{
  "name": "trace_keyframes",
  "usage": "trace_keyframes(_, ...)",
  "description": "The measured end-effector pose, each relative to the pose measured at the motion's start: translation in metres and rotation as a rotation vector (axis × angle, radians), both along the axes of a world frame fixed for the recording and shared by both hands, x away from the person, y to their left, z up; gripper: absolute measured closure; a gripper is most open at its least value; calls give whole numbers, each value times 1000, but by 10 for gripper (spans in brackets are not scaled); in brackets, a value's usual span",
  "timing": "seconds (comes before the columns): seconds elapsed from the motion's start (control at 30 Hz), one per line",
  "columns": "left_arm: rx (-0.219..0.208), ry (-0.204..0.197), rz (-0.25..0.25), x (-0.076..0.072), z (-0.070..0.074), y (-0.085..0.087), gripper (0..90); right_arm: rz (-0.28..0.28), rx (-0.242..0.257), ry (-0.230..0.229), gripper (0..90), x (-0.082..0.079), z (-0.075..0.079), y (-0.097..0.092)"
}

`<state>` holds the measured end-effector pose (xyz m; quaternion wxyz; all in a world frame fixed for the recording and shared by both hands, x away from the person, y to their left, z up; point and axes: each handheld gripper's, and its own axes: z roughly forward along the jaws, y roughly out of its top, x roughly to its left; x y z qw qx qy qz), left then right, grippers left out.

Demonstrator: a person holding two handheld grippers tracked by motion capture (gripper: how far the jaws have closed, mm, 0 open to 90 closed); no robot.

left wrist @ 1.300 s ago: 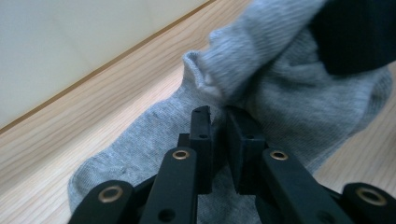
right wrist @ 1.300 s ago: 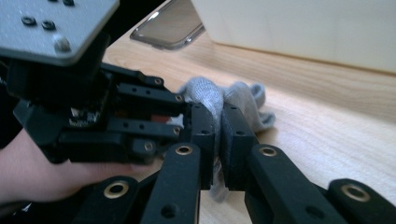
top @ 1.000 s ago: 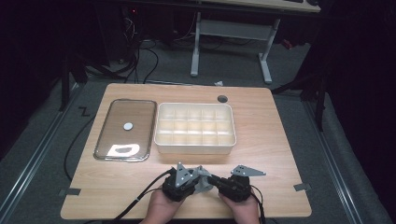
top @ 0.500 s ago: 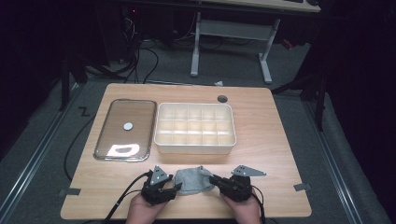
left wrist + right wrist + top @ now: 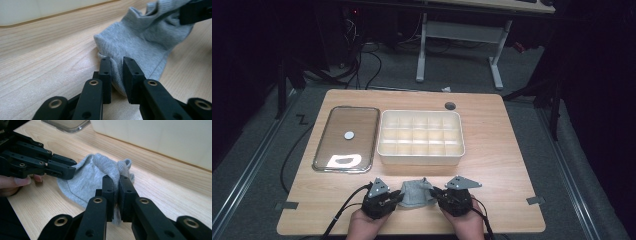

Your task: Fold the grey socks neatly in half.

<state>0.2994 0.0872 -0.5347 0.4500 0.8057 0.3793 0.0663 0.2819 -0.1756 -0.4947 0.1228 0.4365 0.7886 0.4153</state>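
Right gripper view shows your right tool (image 5: 116,192) pinching the sock (image 5: 85,180) on the surface (image 5: 160,185), left tool (image 5: 117,72) narrowly astride its edge: pulling apart risks slippage there.

In the high view the person's two hands, the left hand (image 5: 362,227) and the right hand (image 5: 468,229), are cut off by the bottom edge, and the ends of the grey sock (image 5: 416,194) are hidden under the two grippers. In the left gripper view the cream box (image 5: 50,10) is cut off by the top edge and blurred, and the sock's top right part runs out of the picture. In the right gripper view the fold of sock between the jaws is hidden, and the glass lid (image 5: 66,125) is cropped at the top.
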Motion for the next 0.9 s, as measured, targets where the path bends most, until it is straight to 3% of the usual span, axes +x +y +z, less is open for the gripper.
trace_keyframes(0.23, -4, 3, -5, 0, 0, 0, 778, 29, -49, 1, 849, 3, 9, 19)
trace_keyframes(0.4, -7, -1, -16, 0, 0, 0, 782, 86, -100, -5, 844, 6, 15, 44)
trace_keyframes(0.53, -8, -1, -18, 0, 0, 0, 782, 102, -111, -2, 843, 8, 13, 53)
trace_keyframes(0.77, -9, 5, -25, 0, 0, 0, 788, 95, -100, -45, 850, 10, 16, 60)
trace_keyframes(0.83, -10, 4, -25, 0, 0, 0, 786, 80, -101, -39, 849, 12, 13, 59)
trace_keyframes(0.9, -8, 3, -19, 0, 0, 0, 786, 87, -114, 4, 842, 14, -2, 60)
